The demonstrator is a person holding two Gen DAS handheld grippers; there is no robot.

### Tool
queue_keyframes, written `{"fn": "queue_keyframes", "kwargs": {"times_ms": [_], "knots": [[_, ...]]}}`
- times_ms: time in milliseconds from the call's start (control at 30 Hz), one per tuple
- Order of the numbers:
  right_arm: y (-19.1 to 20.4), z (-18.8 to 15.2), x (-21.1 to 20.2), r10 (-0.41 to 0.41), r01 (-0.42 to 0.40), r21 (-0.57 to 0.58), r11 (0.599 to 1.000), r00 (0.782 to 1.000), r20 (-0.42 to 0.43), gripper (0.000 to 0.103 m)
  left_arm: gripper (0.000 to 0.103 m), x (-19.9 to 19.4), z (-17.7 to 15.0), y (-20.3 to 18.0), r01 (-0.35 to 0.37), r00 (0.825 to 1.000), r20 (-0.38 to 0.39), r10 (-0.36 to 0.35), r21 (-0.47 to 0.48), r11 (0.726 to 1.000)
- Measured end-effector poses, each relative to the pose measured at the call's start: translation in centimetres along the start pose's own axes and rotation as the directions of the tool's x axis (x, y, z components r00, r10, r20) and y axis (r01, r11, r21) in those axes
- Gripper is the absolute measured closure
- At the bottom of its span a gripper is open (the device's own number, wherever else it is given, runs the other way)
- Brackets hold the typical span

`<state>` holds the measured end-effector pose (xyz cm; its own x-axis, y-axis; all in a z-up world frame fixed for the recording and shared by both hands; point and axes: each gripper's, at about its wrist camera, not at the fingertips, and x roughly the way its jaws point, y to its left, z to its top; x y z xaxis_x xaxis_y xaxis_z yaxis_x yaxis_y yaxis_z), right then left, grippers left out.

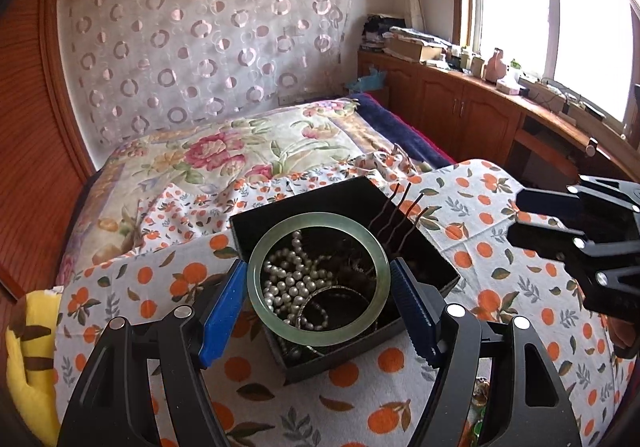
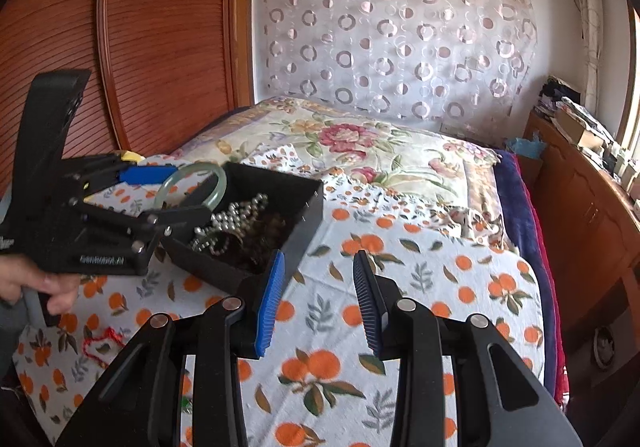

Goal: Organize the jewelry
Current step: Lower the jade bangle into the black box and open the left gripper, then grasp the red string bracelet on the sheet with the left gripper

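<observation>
My left gripper is shut on a pale green jade bangle and holds it level just above an open black box. The box holds a pearl necklace, thin bangles and dark hairpins leaning on its far right wall. In the right wrist view the bangle hangs over the box in the left gripper. My right gripper is open and empty over the orange-print cloth, to the right of the box. It also shows at the right edge of the left wrist view.
The box sits on an orange-print cloth spread over a bed with a floral quilt. A red string lies on the cloth at the near left. A yellow plush is at the left. Wooden cabinets run under the window.
</observation>
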<state>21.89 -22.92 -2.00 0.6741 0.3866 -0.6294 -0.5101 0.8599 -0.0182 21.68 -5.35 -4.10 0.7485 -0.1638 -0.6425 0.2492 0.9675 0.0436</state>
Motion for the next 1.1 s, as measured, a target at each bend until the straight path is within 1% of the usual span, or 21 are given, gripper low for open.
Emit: {"fn": "queue_keyframes", "kwargs": {"times_ms": [233, 467, 500, 533, 600, 700, 867, 1000, 1100], "knots": [[-0.8, -1.7, -0.3, -0.015, 0.015, 0.014, 1.0, 1.0, -0.022, 0.065, 0.034, 1.6, 0.3, -1.0, 0.0, 1.0, -0.029, 0.001, 0.022, 1.0], [-0.7, -1.9, -0.4, -0.015, 0.015, 0.009, 1.0, 1.0, -0.026, 0.065, 0.034, 2.3, 0.2, -1.7, 0.0, 0.999, -0.049, 0.001, 0.032, 0.999], [-0.6, -1.9, -0.3, -0.013, 0.014, 0.008, 1.0, 1.0, -0.027, 0.065, 0.033, 2.3, 0.2, -1.6, 0.009, 0.999, -0.052, -0.008, 0.028, 1.0], [-0.5, -2.0, -0.3, -0.012, 0.012, 0.007, 1.0, 1.0, -0.027, 0.065, 0.028, 2.3, 0.1, -1.7, 0.013, 0.999, -0.05, -0.012, 0.027, 1.0], [-0.1, -2.0, -0.3, -0.009, 0.009, 0.005, 1.0, 1.0, -0.027, 0.065, 0.025, 1.8, -0.1, -1.7, 0.009, 0.999, -0.035, -0.008, 0.029, 1.0], [0.3, -2.5, -0.6, 0.003, -0.003, 0.007, 1.0, 1.0, -0.025, 0.065, 0.025, 1.2, -0.3, -1.6, 0.017, 0.999, -0.033, -0.016, 0.028, 0.999], [1.2, -3.4, -1.3, 0.039, -0.039, 0.011, 0.999, 0.999, -0.022, 0.065, 0.025, -1.0, -1.1, -1.6, 0.025, 1.0, -0.015, -0.025, 0.031, 0.999], [2.4, -4.6, -1.5, 0.071, -0.071, 0.003, 0.997, 0.997, -0.039, 0.065, 0.024, -2.9, -2.0, -1.5, 0.029, 1.0, -0.004, -0.029, 0.044, 0.999], [3.2, -5.4, -1.5, 0.088, -0.088, -0.004, 0.996, 0.995, -0.054, 0.065, 0.024, -4.2, -3.2, -1.3, 0.033, 0.999, -0.009, -0.032, 0.054, 0.998]]}}
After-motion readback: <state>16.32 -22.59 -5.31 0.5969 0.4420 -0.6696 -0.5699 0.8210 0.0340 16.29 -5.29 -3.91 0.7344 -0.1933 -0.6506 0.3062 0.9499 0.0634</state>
